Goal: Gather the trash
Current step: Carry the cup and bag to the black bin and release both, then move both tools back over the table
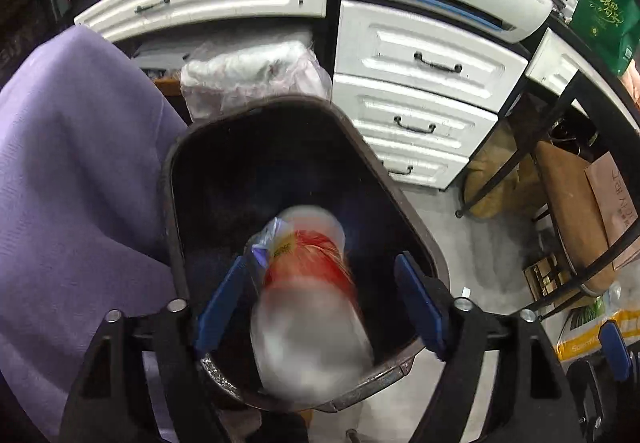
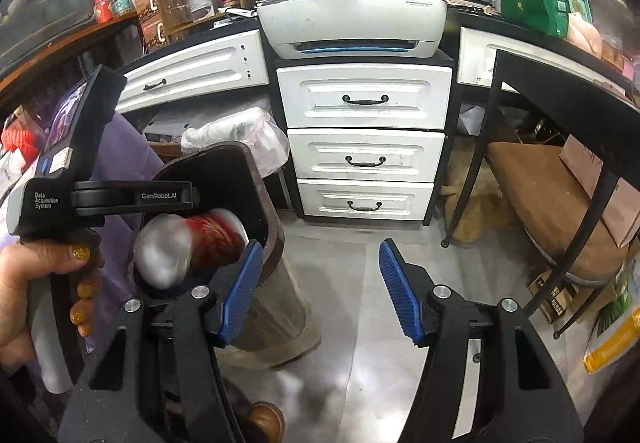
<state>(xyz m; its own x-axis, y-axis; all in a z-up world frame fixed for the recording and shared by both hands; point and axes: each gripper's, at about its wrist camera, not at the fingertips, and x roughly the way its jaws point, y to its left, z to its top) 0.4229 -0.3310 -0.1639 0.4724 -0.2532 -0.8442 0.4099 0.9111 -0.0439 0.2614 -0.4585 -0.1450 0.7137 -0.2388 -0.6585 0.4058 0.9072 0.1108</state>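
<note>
Blue-padded jaws of the left gripper (image 1: 320,303) stand wide above the dark brown plastic waste bin (image 1: 188,147), a blurred red-and-white plastic cup (image 1: 316,299) between them, untouched by either pad, at the bin's mouth. Only the right wrist view shows the person's hand (image 2: 44,283) gripping that tool, and the right gripper (image 2: 320,291) with jaws apart, empty, over grey floor (image 2: 340,255). White drawers (image 2: 364,131) stand behind beneath a white printer (image 2: 352,23).
</note>
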